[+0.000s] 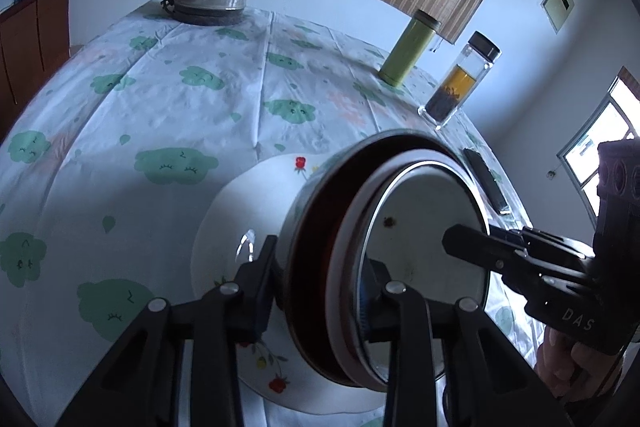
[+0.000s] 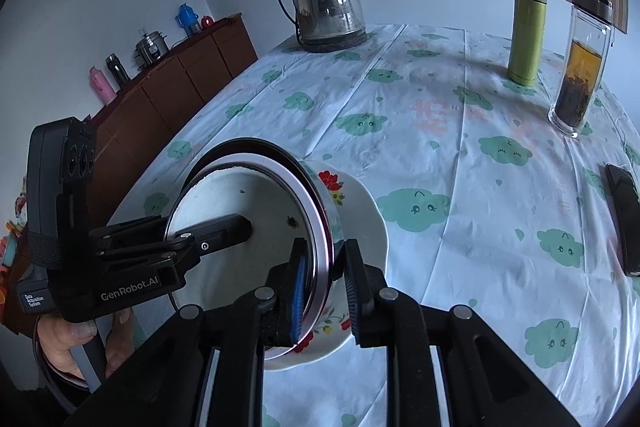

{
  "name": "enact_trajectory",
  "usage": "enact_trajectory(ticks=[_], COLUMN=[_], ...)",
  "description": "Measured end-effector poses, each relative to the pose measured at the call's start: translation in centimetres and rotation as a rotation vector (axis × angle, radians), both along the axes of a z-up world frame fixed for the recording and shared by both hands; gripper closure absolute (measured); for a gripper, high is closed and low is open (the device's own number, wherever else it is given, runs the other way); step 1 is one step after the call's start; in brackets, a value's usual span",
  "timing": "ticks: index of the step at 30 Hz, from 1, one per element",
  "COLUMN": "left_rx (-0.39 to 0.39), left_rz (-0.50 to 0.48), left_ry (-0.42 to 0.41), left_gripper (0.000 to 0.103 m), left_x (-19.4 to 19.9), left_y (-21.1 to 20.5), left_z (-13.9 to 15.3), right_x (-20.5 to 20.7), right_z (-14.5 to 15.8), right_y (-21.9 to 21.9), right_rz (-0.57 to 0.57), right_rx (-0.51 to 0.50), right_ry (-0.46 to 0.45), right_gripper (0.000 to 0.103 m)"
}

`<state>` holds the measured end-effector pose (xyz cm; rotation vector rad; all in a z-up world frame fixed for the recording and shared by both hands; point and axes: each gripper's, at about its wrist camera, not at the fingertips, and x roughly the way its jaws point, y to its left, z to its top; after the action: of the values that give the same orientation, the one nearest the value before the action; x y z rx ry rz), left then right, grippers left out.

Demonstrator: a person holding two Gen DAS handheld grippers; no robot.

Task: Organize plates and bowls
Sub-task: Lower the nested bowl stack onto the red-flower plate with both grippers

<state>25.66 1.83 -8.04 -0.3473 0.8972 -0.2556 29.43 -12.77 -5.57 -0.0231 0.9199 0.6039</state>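
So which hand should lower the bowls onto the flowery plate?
Left, narrowly. Both clamp the bowls, but the left gripper straddles every nested wall, over the plate; the right gripper pinches the opposite rim.

home dining room | kettle [image 2: 326,3] | tablecloth [image 2: 440,155] | wooden sideboard [image 2: 176,87]

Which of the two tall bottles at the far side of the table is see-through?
The glass bottle with the black cap and dark tea inside; the green bottle beside it is opaque.
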Motion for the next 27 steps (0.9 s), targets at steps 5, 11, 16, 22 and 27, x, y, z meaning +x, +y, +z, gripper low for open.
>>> enact_trajectory(ticks=[5, 11, 16, 22, 27], left_rx=[-0.055, -0.123, -0.126, -0.056, 0.053], left_rz=[-0.006, -0.018, -0.036, 0.001, 0.043], left_ry=[0.027, 0.093, 0.117, 0.073, 0.009], left_gripper=[0.073, 0.073, 0.071, 0.070, 0.062], left_x=[0.6, 0.5, 0.6, 0.6, 0.5], left_y=[0.6, 1.4, 1.2, 1.0, 0.6], left_z=[-0.5, -0.9, -1.1, -0.7, 0.0], right_x=[0.7, 1.1, 2.1, 2.3, 2.8], right_z=[-0.2, 0.6, 0.8, 0.6, -0.3], right_y=[-0.1, 0.6, 1.1, 1.8, 2.0], right_rz=[-0.012, 0.031, 0.071, 0.048, 0.028], right_rx=[0.027, -0.012, -0.051, -0.064, -0.045], right_ry=[0.010, 0.049, 0.106, 0.052, 0.060], right_gripper=[0.080, 0.080, 0.080, 0.081, 0.081])
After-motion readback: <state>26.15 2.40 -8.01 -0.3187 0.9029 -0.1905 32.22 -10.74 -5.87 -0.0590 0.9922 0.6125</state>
